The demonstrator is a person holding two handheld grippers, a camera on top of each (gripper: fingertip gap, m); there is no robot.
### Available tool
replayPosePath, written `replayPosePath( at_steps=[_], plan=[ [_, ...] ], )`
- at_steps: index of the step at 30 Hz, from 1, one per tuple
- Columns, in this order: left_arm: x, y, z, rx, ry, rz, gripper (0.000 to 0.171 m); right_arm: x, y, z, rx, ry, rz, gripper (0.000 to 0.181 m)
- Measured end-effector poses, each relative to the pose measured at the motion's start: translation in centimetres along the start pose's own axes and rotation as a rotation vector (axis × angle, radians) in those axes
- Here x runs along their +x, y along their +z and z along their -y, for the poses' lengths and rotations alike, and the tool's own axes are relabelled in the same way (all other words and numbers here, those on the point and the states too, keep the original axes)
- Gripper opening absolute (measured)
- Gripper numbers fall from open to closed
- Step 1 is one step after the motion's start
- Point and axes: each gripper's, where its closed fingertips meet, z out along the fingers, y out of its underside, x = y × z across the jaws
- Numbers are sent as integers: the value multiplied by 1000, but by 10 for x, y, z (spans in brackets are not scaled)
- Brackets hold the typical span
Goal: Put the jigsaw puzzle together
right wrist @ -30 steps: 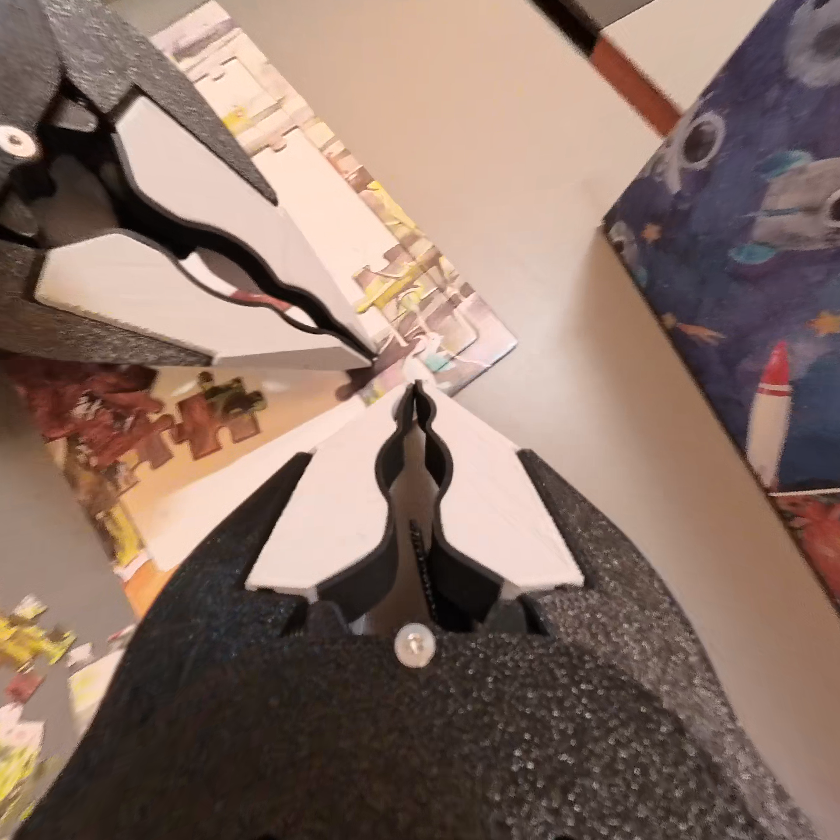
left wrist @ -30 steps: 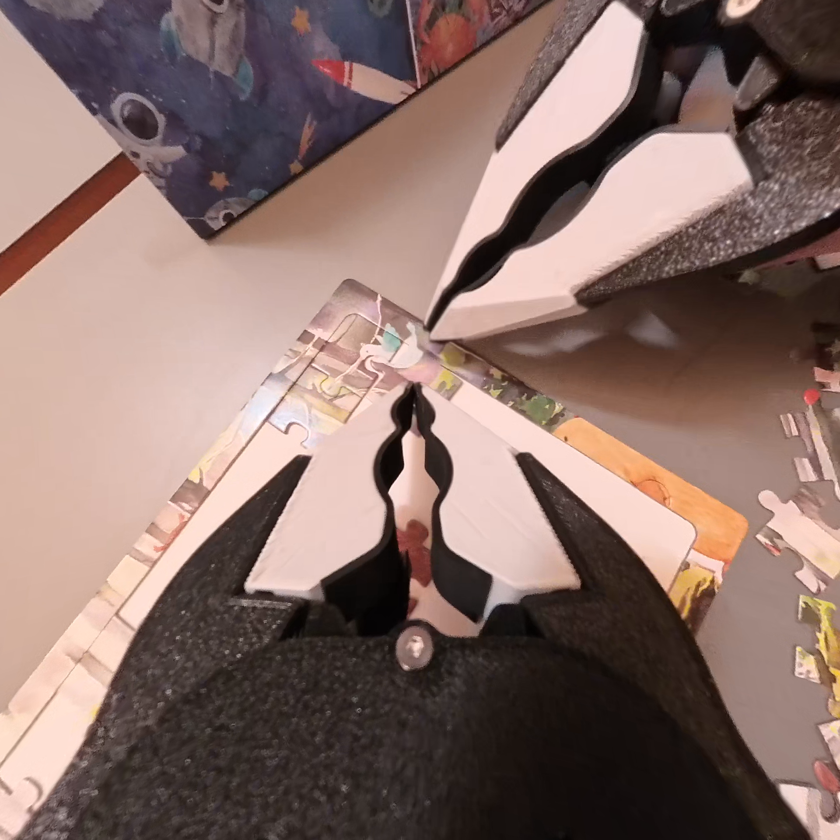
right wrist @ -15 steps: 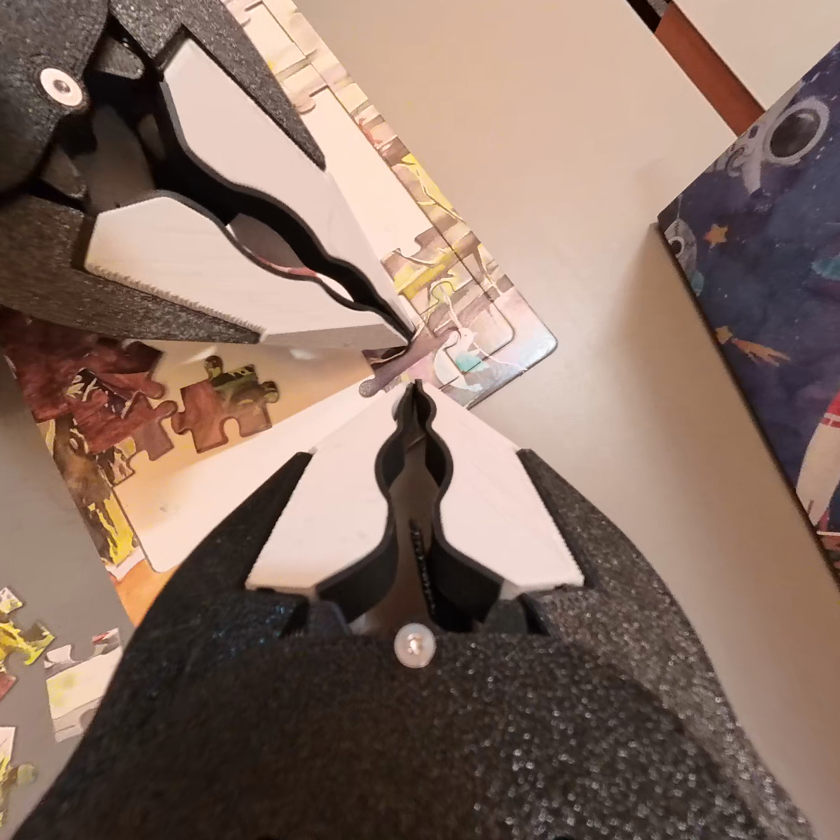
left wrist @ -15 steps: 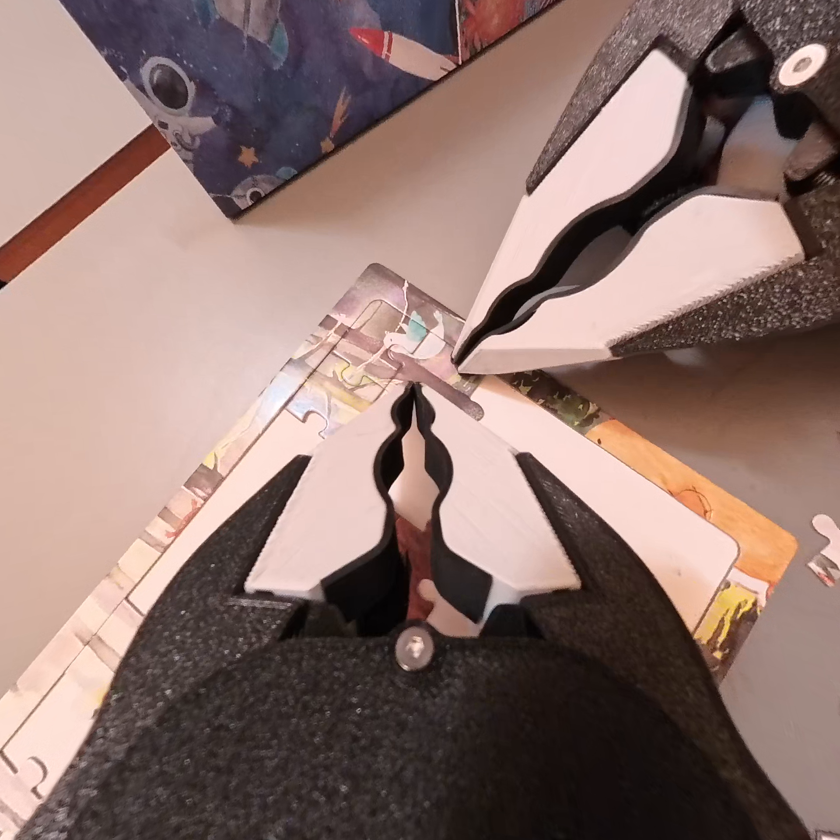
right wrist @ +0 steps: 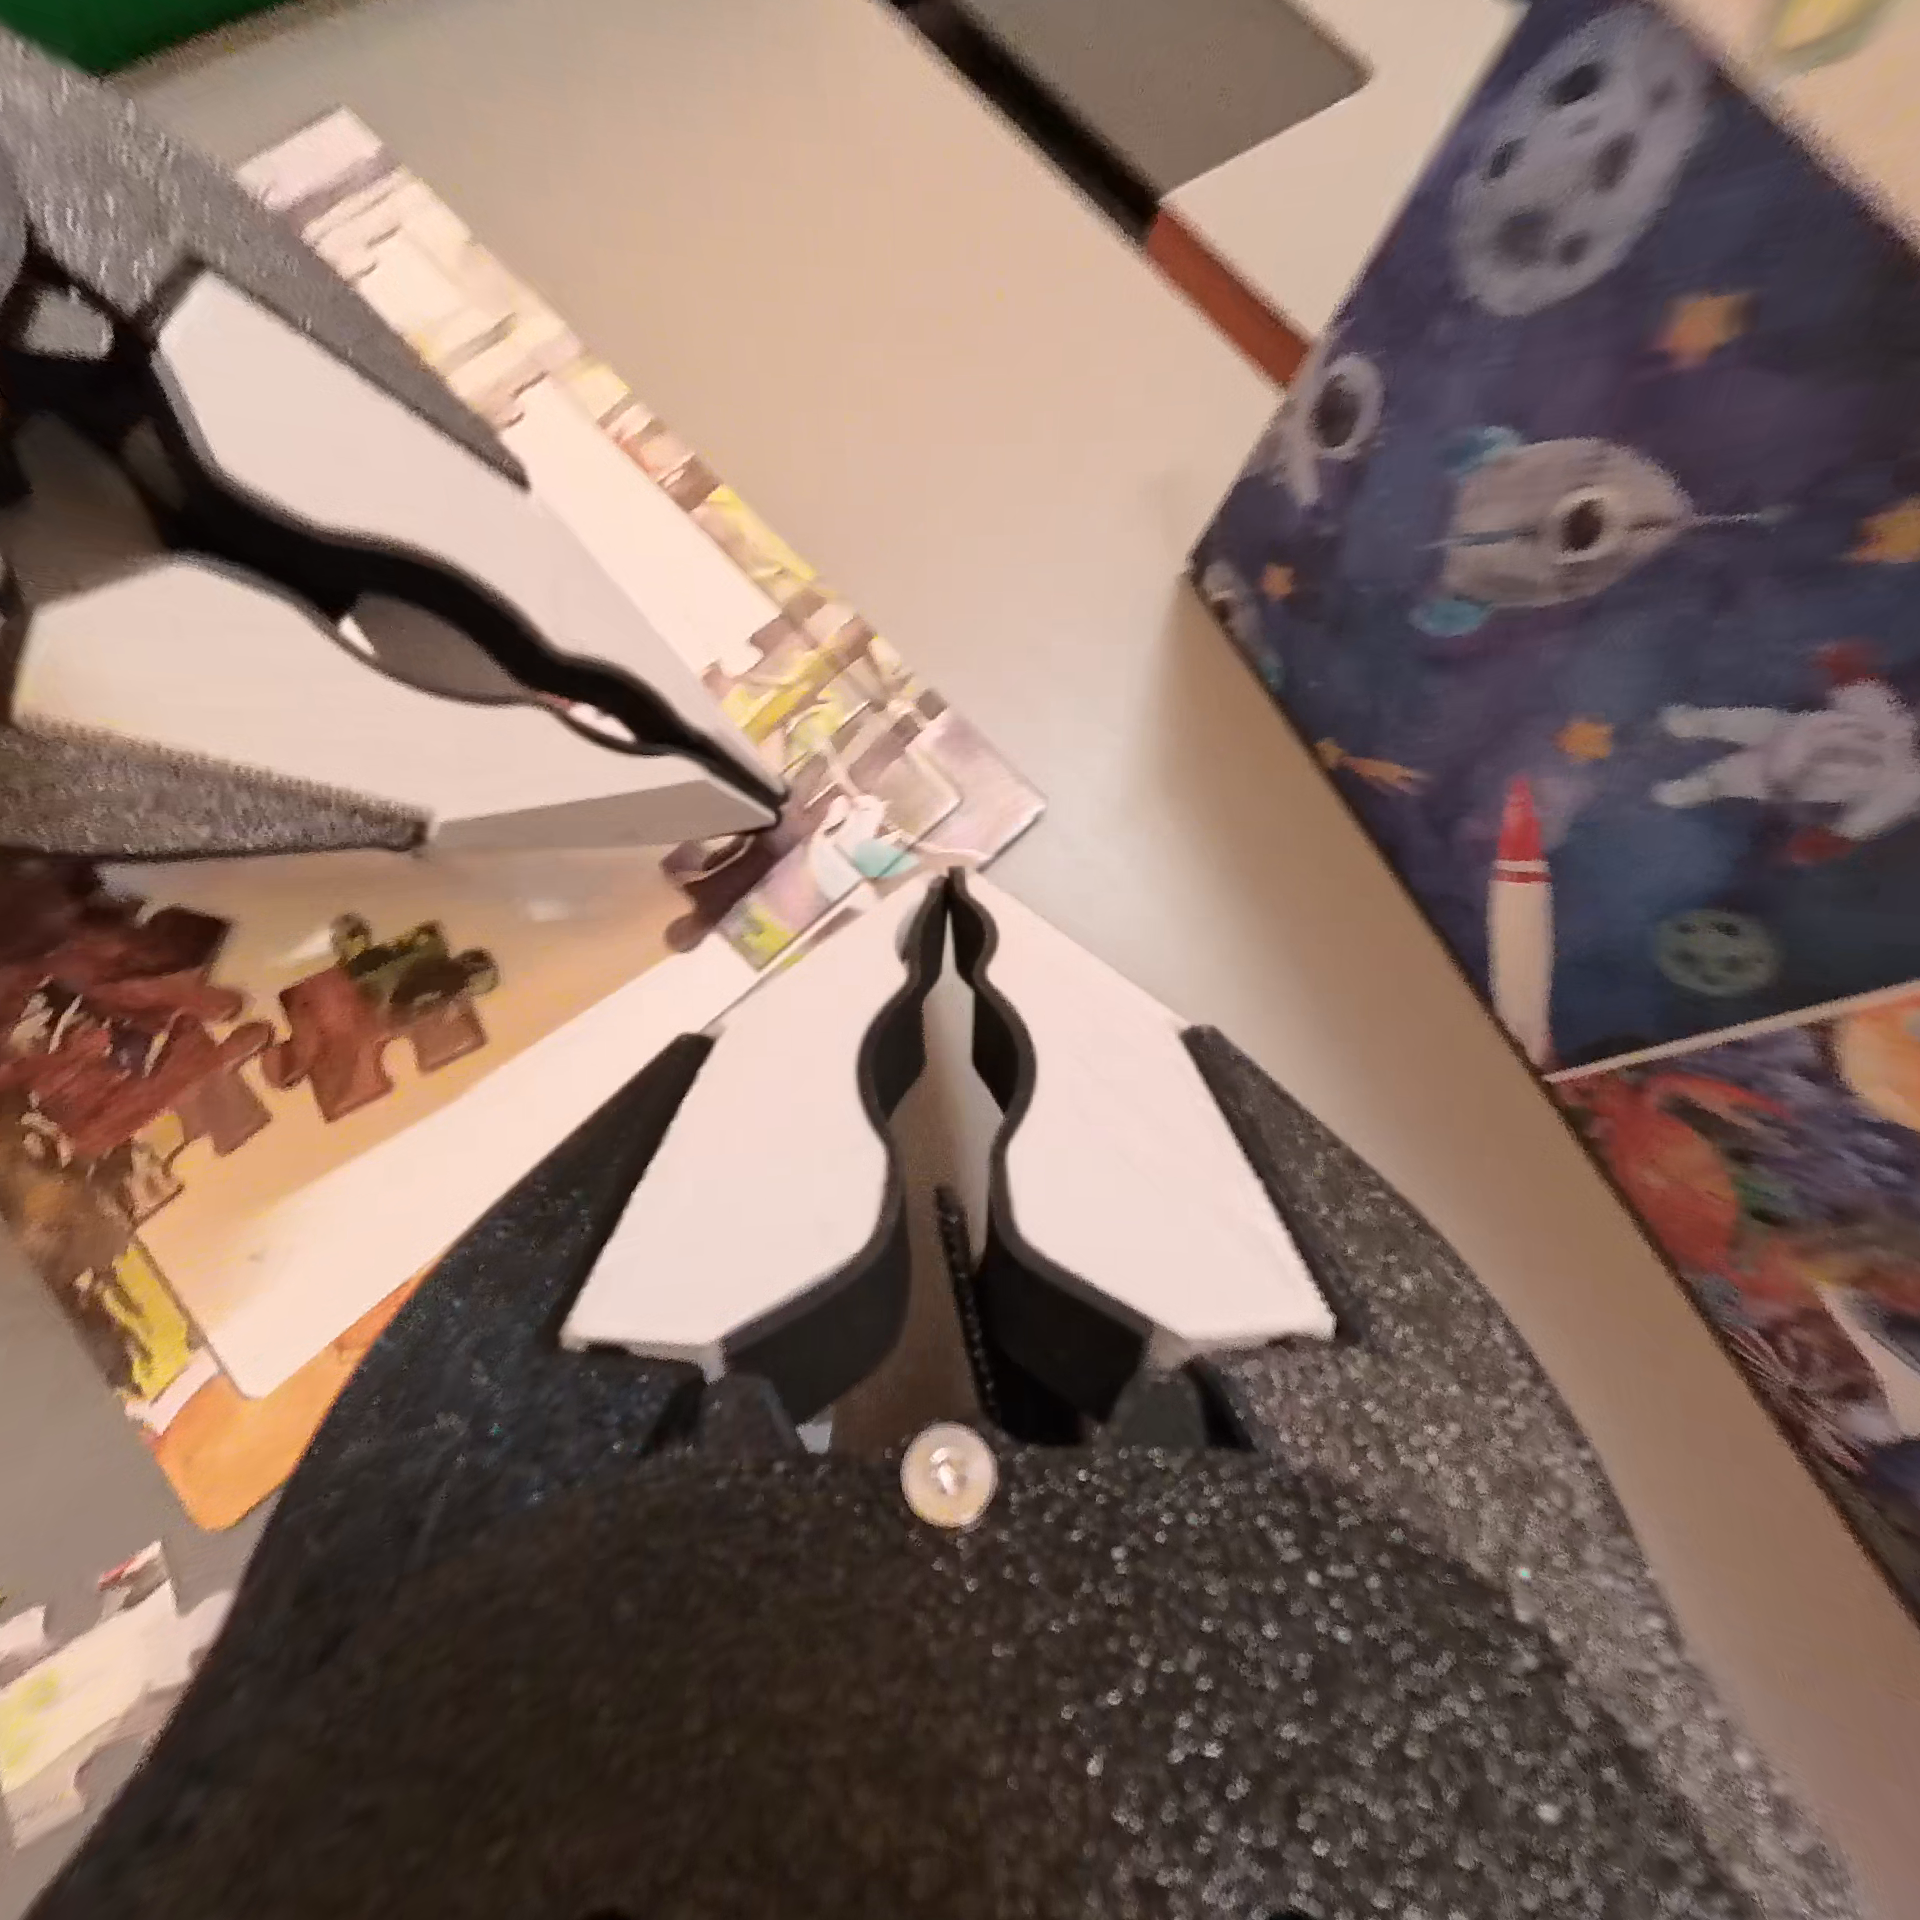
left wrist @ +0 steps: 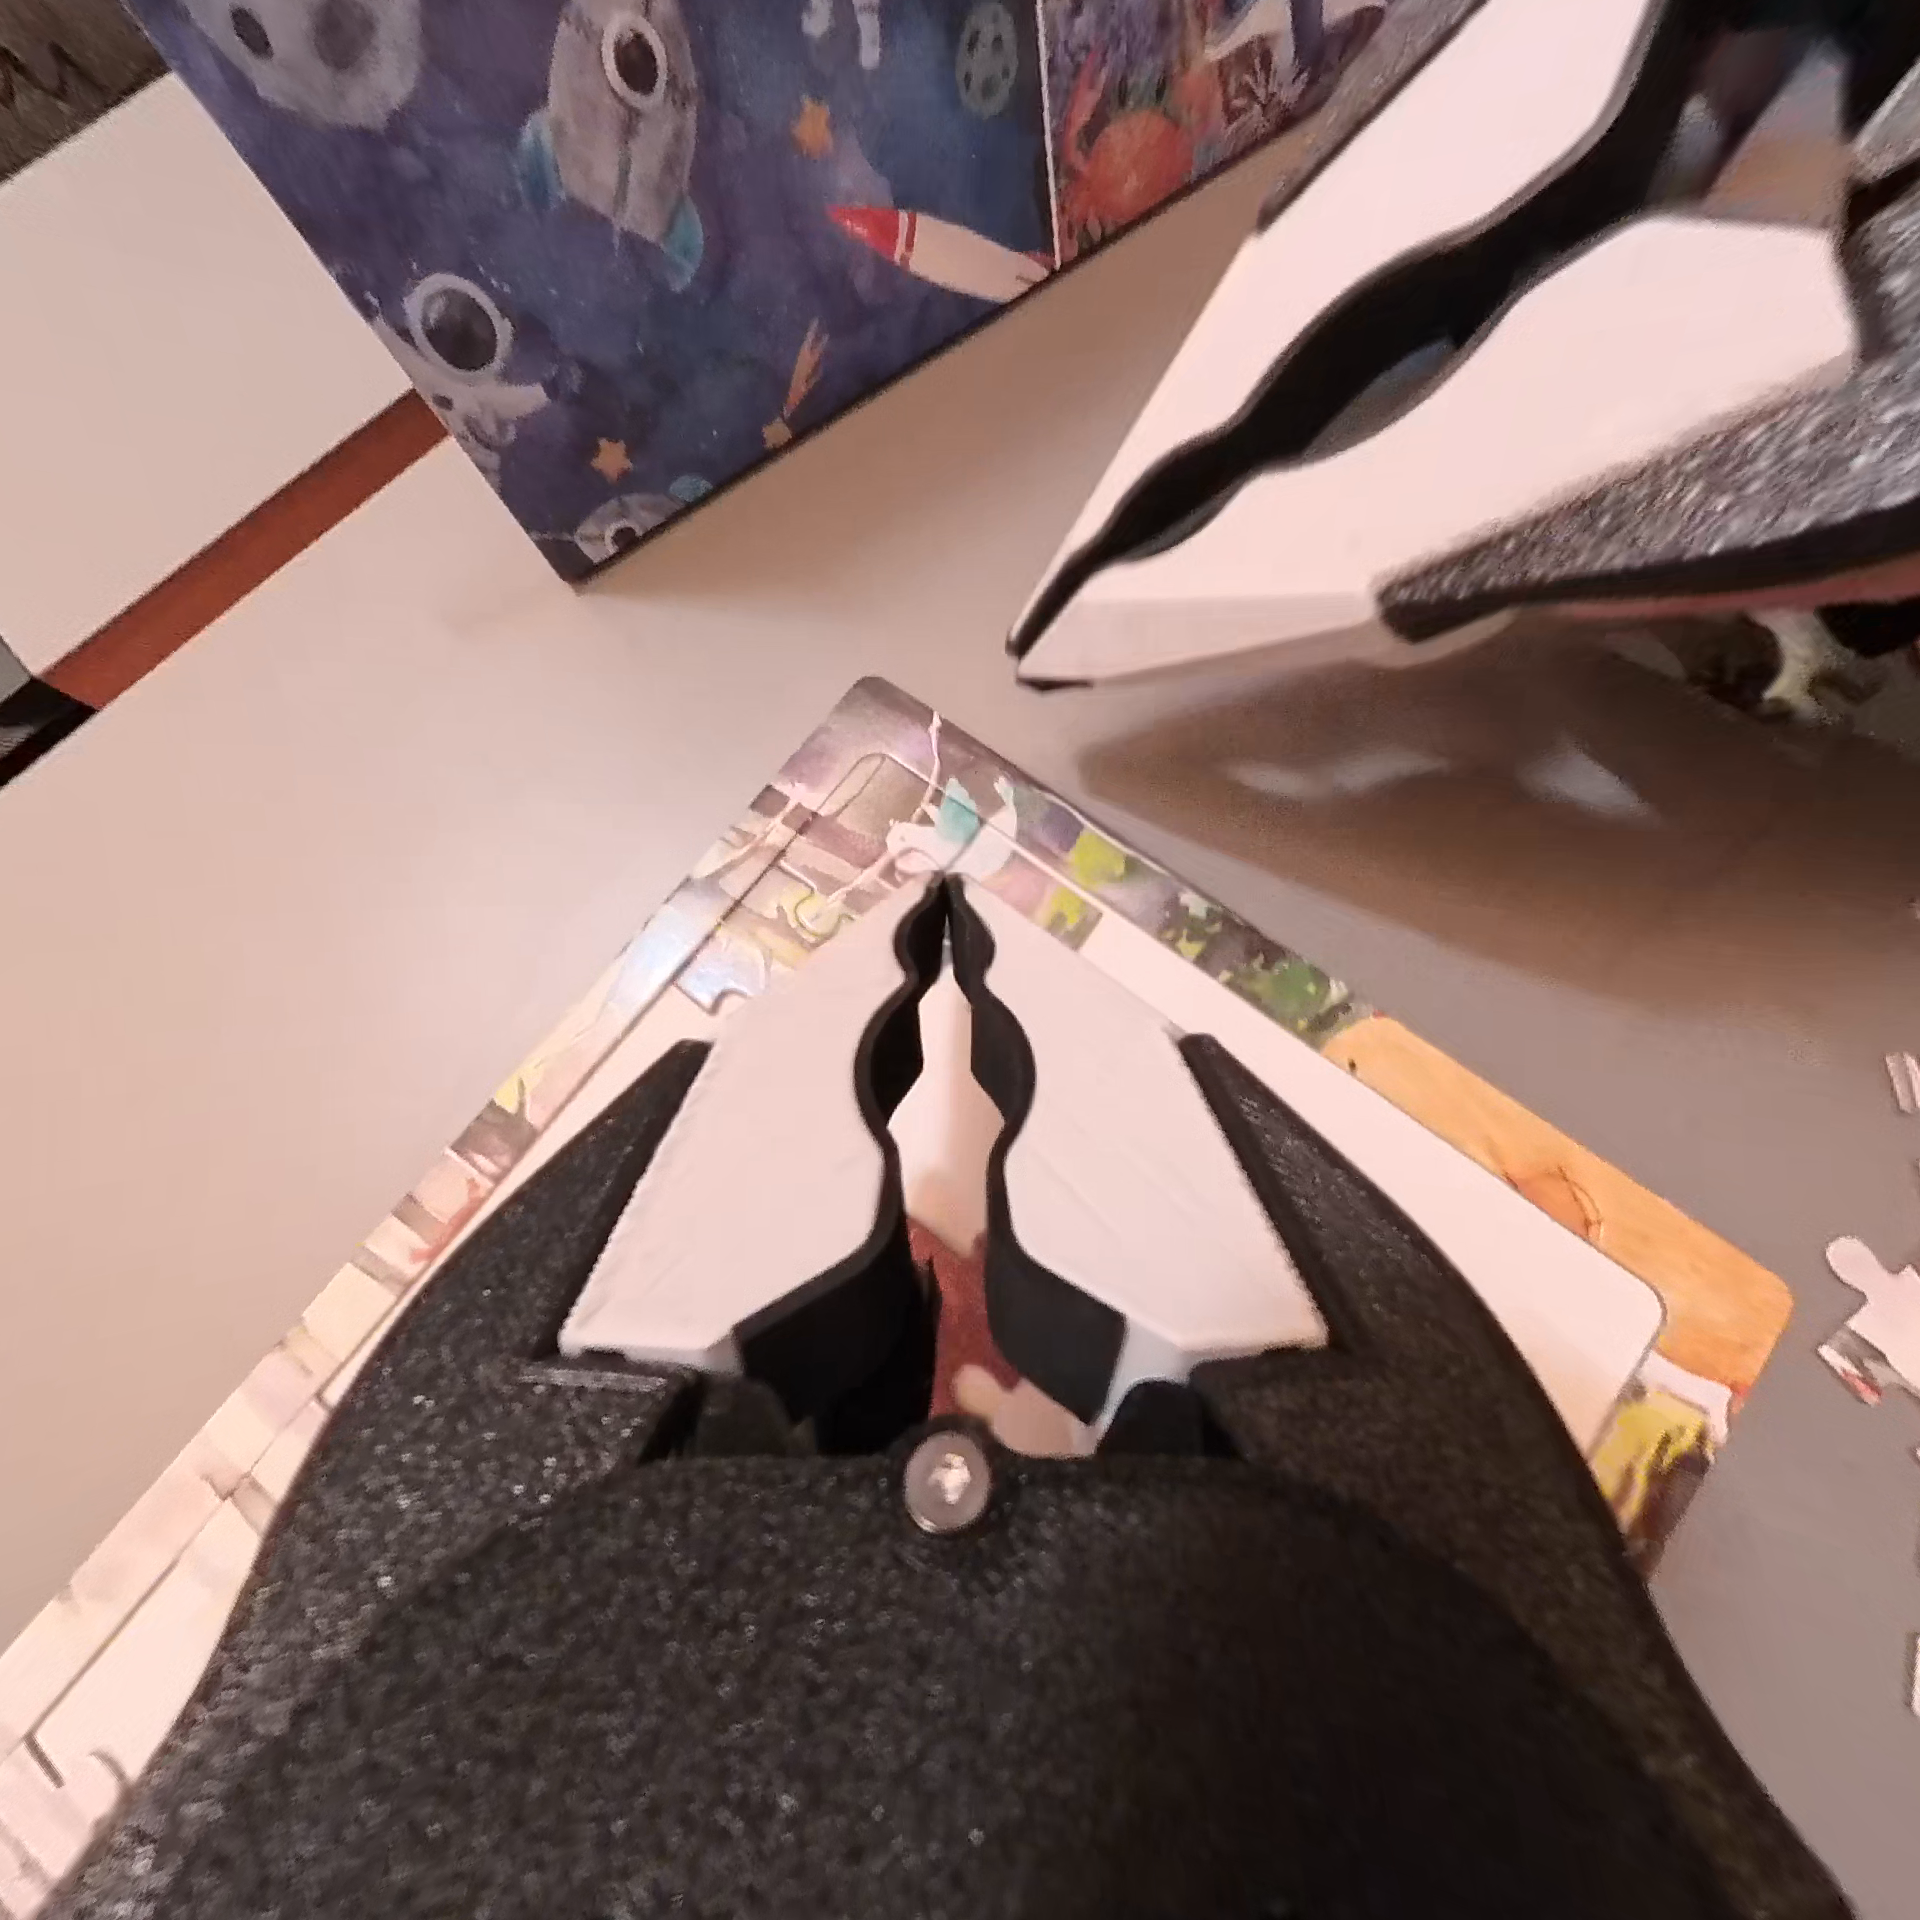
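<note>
a: which tool is nearer the work?

b: the left gripper [left wrist: 948, 883]. its jaws are pressed together, empty, tip touching the top corner pieces [left wrist: 914, 821] seated in the puzzle tray [left wrist: 1621, 1247] on the table [left wrist: 312, 831].

a: and the tray's contents?

b: edge rows filled along the left side and top, a brown cluster [right wrist: 343, 1029] inside, the rest bare white.

a: the other one?

b: the right gripper [right wrist: 951, 883] hangs just off that corner, jaws together, holding nothing. loose pieces [left wrist: 1870, 1320] lie right of the tray.
</note>
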Motion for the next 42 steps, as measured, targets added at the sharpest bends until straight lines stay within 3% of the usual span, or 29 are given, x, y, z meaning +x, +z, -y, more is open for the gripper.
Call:
replayPosePath(
  at_steps=[6, 10, 16, 24, 32, 37, 42],
  plan=[
    [-3, 17, -1, -33, -9, 12, 0, 13, -11, 10, 71, 86, -30, 0],
    [-6, 4, 11, 20, -22, 20, 0, 12, -11, 9, 62, 69, -39, 0],
    [2, 6, -10, -66, -13, -18, 0, 13, -10, 7, 44, 51, -54, 0],
    [3, -3, -6, -48, -25, -29, 0, 4, -8, 6, 39, 56, -4, 0],
    [12, 0, -4, -43, -13, -47, 0, -22, 9, -13, -77, 18, 106, 0],
    [11, 1, -8, -55, -17, -42, 0, -6, 10, -24, -133, 42, 24, 0],
    [5, -3, -11, -72, -37, -26, 0, -13, 8, -31, -161, 44, 74, 0]
  ],
)
